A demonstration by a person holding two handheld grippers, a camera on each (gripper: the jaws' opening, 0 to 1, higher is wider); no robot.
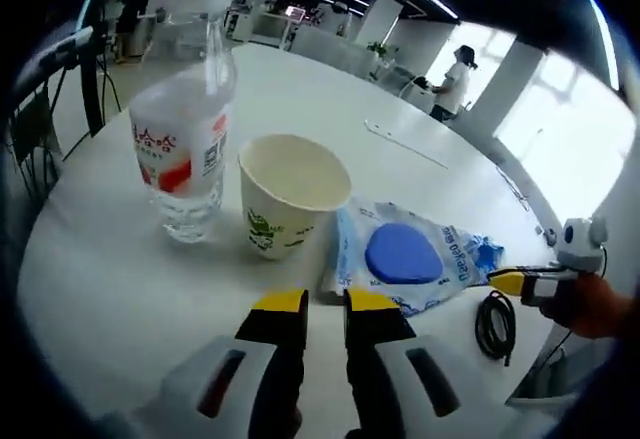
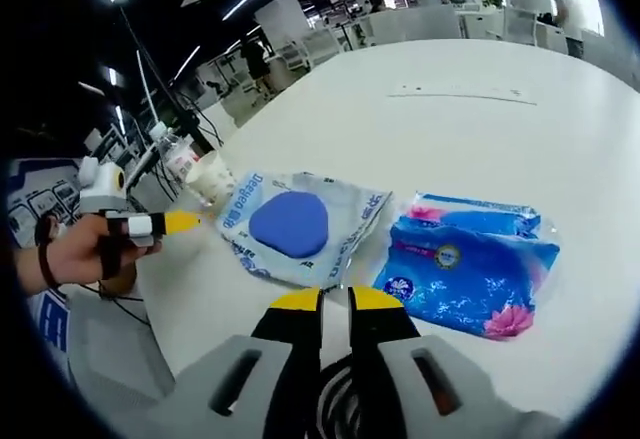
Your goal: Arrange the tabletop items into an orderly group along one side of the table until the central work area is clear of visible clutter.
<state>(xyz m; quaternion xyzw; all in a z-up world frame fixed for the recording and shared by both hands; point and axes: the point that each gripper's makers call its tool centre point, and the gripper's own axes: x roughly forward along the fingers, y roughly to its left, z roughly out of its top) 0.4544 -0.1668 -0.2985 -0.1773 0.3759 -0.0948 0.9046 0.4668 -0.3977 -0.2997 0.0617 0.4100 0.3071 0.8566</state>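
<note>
on the white tabletop (image 1: 90, 279) a clear water bottle (image 1: 183, 129) stands just beside a paper cup (image 1: 287, 194), with a pale wipes pack (image 1: 405, 255) bearing a blue oval next to it. the left gripper (image 1: 324, 303) hovers empty, fingers nearly closed. the right gripper (image 2: 323, 300), fingers likewise nearly together, is near a blue tissue pack (image 2: 470, 269).
</note>
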